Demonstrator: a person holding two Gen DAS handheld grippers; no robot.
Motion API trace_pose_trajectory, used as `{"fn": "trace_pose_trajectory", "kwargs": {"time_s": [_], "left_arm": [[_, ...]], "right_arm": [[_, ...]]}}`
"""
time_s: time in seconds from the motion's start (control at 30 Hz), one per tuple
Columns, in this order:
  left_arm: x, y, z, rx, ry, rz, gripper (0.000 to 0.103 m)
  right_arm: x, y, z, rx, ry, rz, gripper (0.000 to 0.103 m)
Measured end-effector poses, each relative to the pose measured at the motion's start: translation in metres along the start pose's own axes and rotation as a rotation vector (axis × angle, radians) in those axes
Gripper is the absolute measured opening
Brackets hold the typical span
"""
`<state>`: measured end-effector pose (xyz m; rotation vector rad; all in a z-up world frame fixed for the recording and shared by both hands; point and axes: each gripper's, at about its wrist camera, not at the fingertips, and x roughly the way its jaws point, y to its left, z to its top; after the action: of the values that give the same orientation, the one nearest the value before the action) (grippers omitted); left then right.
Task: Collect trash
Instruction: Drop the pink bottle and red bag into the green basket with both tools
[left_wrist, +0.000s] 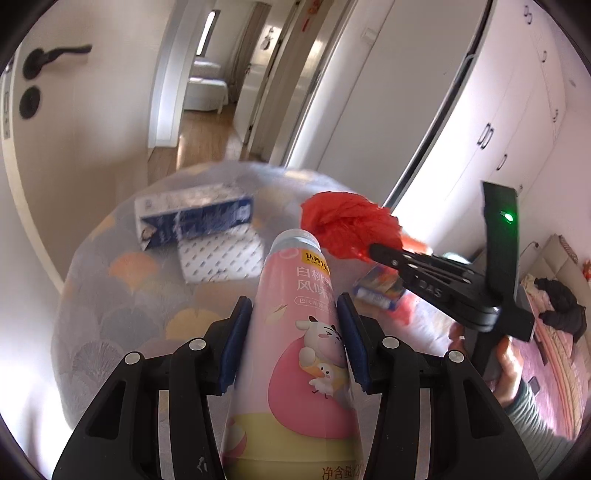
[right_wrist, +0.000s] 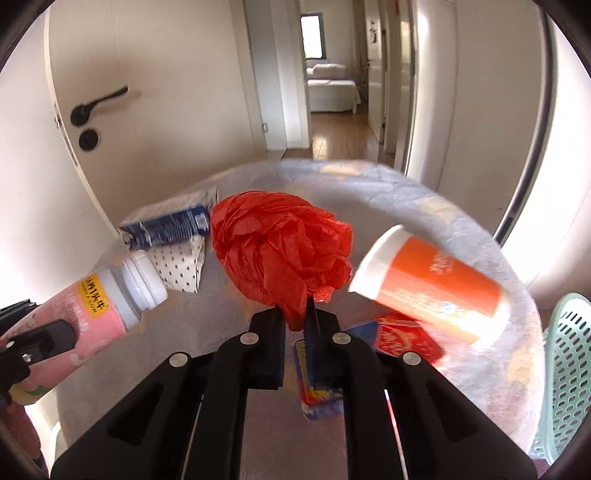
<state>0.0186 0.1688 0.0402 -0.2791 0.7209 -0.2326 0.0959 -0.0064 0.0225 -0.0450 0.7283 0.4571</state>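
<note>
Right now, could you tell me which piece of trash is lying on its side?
The orange paper cup, tipped over on the table; the pink bottle and red bag are gripped.

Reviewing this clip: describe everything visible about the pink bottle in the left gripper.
The pink bottle is a tall plastic drink bottle with a wide pale grey-white cap. Its glossy wrap is pink over a yellow band near the base, printed with cartoon animals, white Chinese text and a small yellow tag below the cap. It is capped and lifted above the patterned surface, cap pointing away from the left gripper, whose blue pads clamp its body on both sides. Nothing else touches it.
</note>
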Motion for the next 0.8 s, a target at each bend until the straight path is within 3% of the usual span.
{"fn": "trace_pose_trajectory", "kwargs": {"time_s": [0.23,0.43,0.6,0.8], "left_arm": [[0.002,-0.047,0.025,0.058,-0.031,-0.061,0.046],[0.025,-0.123,0.046,0.178,-0.027,-0.152,0.046],[0.062,-0.188,0.056,0.203,0.009,-0.244,0.046],[0.116,-0.268,0.053,0.253,0.086,-0.376,0.046]], "right_arm": [[-0.067,-0.045,0.000,0.092,-0.125,-0.109,0.007],[-0.142,-0.103,-0.019,0.173,-0.235,-0.387,0.007],[-0.182,-0.171,-0.043,0.327,-0.245,-0.518,0.007],[-0.189,-0.250,-0.086,0.560,-0.178,-0.605,0.007]]}}
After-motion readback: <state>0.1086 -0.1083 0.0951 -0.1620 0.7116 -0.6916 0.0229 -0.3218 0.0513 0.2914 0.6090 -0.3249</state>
